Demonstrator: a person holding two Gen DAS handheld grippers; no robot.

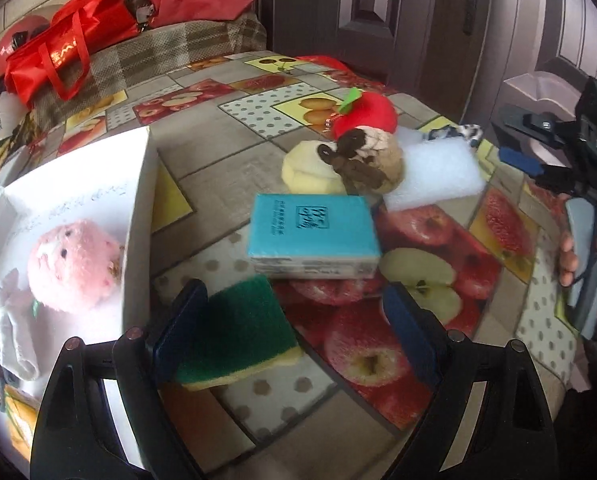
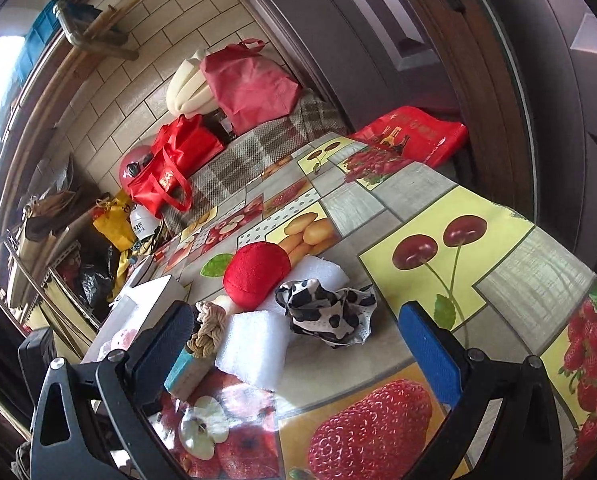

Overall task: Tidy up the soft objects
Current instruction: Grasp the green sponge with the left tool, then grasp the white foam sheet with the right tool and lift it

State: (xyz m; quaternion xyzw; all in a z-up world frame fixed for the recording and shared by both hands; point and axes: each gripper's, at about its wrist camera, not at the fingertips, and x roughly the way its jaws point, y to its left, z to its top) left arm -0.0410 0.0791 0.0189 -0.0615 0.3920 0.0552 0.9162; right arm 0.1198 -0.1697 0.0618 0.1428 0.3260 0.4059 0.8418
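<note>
Low in the frame, the green sponge (image 1: 238, 332) rests against the left finger of the spread left gripper (image 1: 294, 328), its other finger clear.

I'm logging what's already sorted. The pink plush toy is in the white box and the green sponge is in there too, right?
Not quite. The pink plush toy is in the white box, but the green sponge lies outside it on the table, between the left hand-held gripper's open fingers, as the left wrist view shows.
</note>
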